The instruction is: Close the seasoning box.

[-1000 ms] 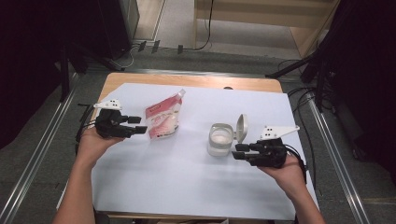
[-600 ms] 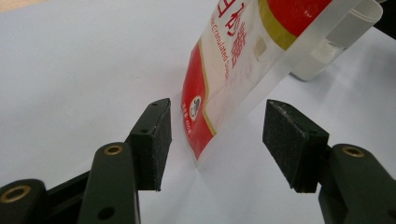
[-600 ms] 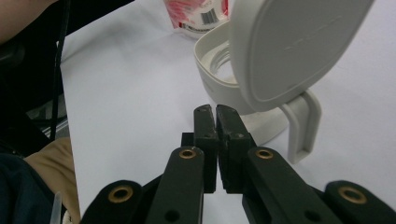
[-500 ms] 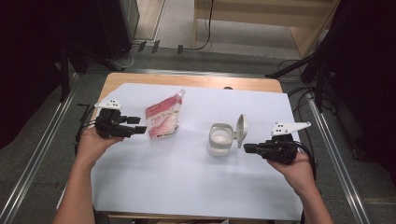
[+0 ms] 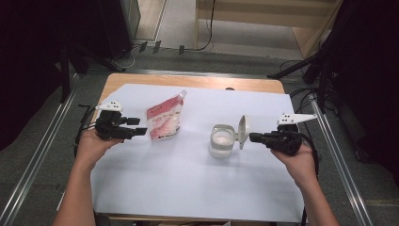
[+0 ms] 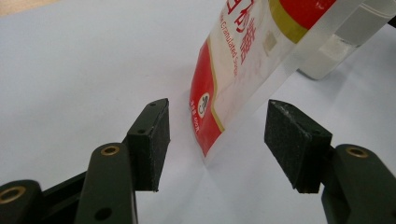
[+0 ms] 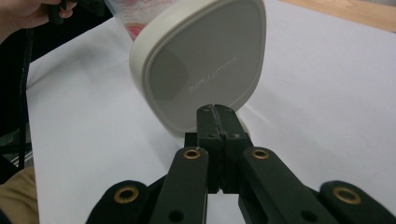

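White sheet [image 5: 188, 188] covers most of a wooden table [image 5: 141, 80]; grey floor and dark equipment around it.

Red-and-white pouch [image 5: 164, 120] lies on the sheet left of centre, spout end away from the person. In the left gripper view its lower corner [image 6: 210, 126] sits between the two black pads, touching neither.

Clear jar [image 5: 222, 141] stands right of centre, well apart from the pouch. Its pale hinged lid [image 5: 242, 132] is swung up on the jar's right side and stands nearly on edge.

Left gripper [image 5: 136, 131] lies level at the pouch's left edge, jaws at a moderate width, nothing clamped.

Right gripper [image 5: 251, 137] lies level, tips just beside the raised lid. Jaws pressed fully together in the right gripper view [image 7: 217, 112], nothing between them; they have just been closing. Lid outer face [image 7: 201, 65] directly ahead of the tips; contact cannot be told.
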`<state>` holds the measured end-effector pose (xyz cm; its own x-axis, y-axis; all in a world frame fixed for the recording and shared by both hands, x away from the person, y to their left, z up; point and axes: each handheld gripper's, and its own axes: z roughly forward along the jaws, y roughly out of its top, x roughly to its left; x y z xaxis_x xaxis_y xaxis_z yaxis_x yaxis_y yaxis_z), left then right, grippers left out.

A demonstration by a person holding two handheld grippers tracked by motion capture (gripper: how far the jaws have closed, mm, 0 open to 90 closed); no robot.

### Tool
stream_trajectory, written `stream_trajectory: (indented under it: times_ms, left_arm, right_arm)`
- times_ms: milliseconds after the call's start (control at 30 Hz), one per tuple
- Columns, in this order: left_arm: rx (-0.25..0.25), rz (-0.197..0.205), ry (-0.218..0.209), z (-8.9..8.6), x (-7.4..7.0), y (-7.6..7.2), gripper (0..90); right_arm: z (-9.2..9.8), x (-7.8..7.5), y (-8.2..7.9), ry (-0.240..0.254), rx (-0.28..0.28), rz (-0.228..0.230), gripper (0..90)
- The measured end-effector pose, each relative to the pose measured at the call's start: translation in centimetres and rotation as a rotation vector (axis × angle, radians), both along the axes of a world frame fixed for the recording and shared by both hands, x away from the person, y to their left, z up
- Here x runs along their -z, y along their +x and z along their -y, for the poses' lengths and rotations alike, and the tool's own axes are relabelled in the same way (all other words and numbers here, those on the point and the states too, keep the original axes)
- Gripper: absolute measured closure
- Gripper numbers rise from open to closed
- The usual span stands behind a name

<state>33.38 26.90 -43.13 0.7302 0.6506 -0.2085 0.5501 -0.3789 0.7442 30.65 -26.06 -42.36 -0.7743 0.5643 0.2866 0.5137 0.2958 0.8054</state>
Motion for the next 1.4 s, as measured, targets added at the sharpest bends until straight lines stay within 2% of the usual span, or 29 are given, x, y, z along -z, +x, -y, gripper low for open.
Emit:
stream_trajectory:
  times_ms: [133,267,367,667,1067,1167,1267,1400]
  left_arm:
    - [0.009,0.019,0.024,0.0,0.1,-0.1,42.8]
    - [0.012,0.010,0.020,0.1,0.1,-0.1,42.7]
    - [0.024,0.013,0.024,0.1,0.0,0.0,43.3]
    - [-0.008,0.032,0.008,0.2,-0.1,-0.1,43.8]
    - [-0.018,0.022,-0.012,0.4,0.0,-0.1,42.3]
    - [-0.020,0.041,0.016,0.4,0.0,-0.2,41.9]
    - [-0.027,0.046,0.010,0.4,0.0,-0.1,41.2]
    - [-0.025,0.028,0.006,0.3,0.1,0.0,39.5]
  right_arm:
    - [-0.1,-0.1,0.7,0.000,0.011,0.000,90.0]
    - [0.1,-0.4,1.5,0.003,0.022,-0.012,89.9]
    - [0.1,-0.5,2.1,0.022,0.022,-0.012,89.9]
    - [-0.5,-0.5,2.9,0.015,0.030,-0.022,89.8]
    - [-1.2,-0.5,2.5,0.018,0.026,-0.009,89.8]
    - [-1.3,-0.5,2.4,0.020,0.029,-0.008,89.8]
    - [-1.5,-0.6,2.4,0.029,0.027,-0.004,89.6]
    - [-2.1,-0.6,2.5,0.026,0.016,0.002,89.6]
